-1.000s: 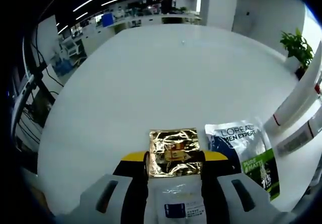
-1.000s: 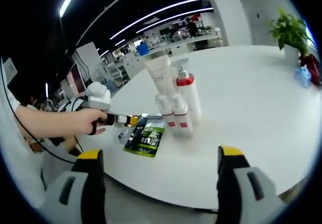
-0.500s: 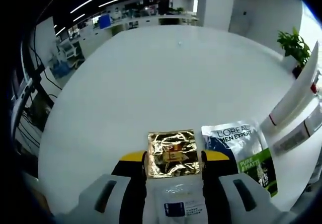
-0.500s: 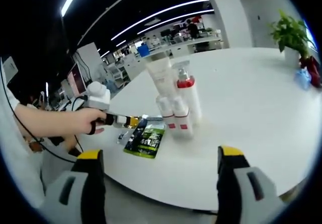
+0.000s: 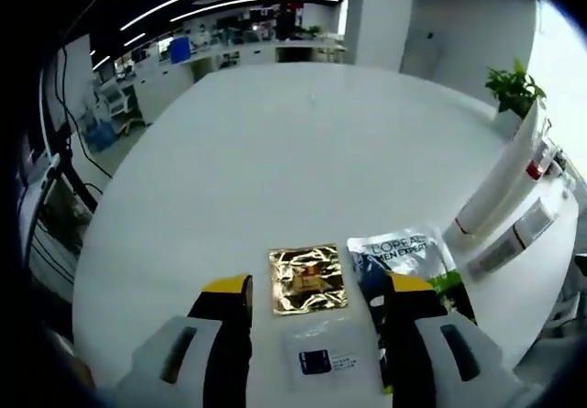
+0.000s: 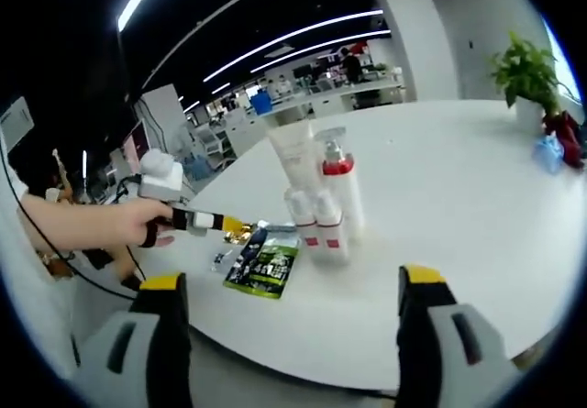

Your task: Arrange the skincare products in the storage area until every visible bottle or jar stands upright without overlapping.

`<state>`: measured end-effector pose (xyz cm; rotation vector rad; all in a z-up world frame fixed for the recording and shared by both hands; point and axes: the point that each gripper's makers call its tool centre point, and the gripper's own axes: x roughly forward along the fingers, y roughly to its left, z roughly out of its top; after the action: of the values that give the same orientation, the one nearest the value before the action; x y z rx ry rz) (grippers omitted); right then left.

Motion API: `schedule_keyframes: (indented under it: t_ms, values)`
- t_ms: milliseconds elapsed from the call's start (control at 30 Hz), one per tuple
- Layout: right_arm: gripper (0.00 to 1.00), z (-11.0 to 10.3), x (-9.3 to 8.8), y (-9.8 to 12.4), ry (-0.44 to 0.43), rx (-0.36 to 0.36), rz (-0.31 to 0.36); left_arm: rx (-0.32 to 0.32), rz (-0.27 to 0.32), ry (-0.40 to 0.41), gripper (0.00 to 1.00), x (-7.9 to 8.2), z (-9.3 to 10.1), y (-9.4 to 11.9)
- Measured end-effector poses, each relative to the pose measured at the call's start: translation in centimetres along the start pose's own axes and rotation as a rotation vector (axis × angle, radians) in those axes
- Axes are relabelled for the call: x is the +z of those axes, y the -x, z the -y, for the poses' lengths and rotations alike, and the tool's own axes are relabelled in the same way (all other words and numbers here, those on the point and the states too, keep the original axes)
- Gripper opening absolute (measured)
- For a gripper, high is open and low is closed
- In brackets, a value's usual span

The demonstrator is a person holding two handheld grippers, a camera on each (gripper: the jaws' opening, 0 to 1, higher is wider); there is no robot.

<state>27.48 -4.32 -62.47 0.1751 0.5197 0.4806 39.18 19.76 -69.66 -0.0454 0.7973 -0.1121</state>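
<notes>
Gold foil sachet (image 5: 307, 280) is lying flat on the white surface (image 5: 275, 151) between my left claw (image 5: 308, 291)'s spread jaws; my right claw (image 6: 293, 291) is hanging open too.

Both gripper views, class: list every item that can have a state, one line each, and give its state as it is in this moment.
Left gripper: open, holding nothing.
Right gripper: open, holding nothing.
Gold foil sachet: lying flat on the table, free between the jaws.
Clear sachet: lying flat.
Green and white sachet: lying flat.
Tall tube: upright.
Pump bottle: upright.
Two small bottles: upright, side by side.
</notes>
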Motion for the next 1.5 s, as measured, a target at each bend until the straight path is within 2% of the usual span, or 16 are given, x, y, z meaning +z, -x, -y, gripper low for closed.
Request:
schedule_keyframes:
  t_ms: [167, 267, 433, 533, 633, 733, 833, 967, 1033, 1133, 1200, 1267, 1367, 1400, 1500]
  values:
    - [0.96, -0.5, 0.1, -0.1, 0.032, 0.005, 0.000, -0.004, 0.002, -0.004, 0.60, -1.1, -1.0, 2.3]
    - [0.96, -0.4, 0.0, 0.0, 0.038, 0.004, -0.004, -0.032, 0.006, 0.003, 0.64, -2.2, -1.2, 3.8]
    - [0.96, -0.2, -0.1, 0.1, 0.023, -0.007, -0.001, -0.087, 0.083, -0.011, 0.66, -3.1, -1.8, 6.7]
    - [0.96, -0.1, -0.2, 0.1, 0.019, -0.012, -0.002, -0.123, 0.131, -0.074, 0.73, -3.4, -1.7, 8.5]
    - [0.96, -0.2, 0.0, 0.2, 0.005, -0.008, 0.012, -0.141, 0.153, -0.127, 0.80, -4.0, -1.7, 9.7]
    - [0.96, -0.2, -0.1, 0.2, 0.008, -0.010, 0.007, -0.160, 0.166, -0.130, 0.79, -4.6, -1.5, 10.9]
    - [0.96, -0.3, -0.1, 0.2, 0.019, -0.011, 0.002, -0.160, 0.193, -0.126, 0.86, -4.8, -1.6, 12.0]
    - [0.96, -0.3, -0.2, 0.2, 0.028, -0.011, -0.001, -0.183, 0.251, -0.151, 0.93, -3.4, -0.9, 13.0]
    - [0.96, -0.2, -0.1, 0.2, 0.026, -0.012, 0.002, -0.190, 0.260, -0.179, 0.97, -3.2, -0.7, 13.3]
    - [0.96, -0.1, -0.2, 0.3, 0.024, -0.015, 0.004, -0.188, 0.268, -0.206, 0.97, -3.0, -0.8, 13.8]
    - [0.96, -0.1, -0.1, 0.3, 0.026, -0.016, 0.005, -0.179, 0.296, -0.216, 0.97, -2.5, -0.9, 14.3]
    - [0.96, -0.1, -0.1, 0.3, 0.028, -0.016, 0.006, -0.177, 0.324, -0.178, 0.97, -2.3, -1.1, 14.5]
    - [0.96, -0.1, -0.1, 0.2, 0.029, -0.016, 0.004, -0.167, 0.320, -0.156, 0.97, -2.9, -1.4, 14.0]
    - [0.97, -0.1, -0.1, 0.3, 0.025, -0.016, 0.006, -0.146, 0.273, -0.186, 0.97, -3.7, -1.6, 13.7]
    - [0.97, -0.2, -0.2, 0.2, 0.027, -0.014, 0.002, -0.151, 0.310, -0.216, 0.97, -3.1, -0.8, 14.0]
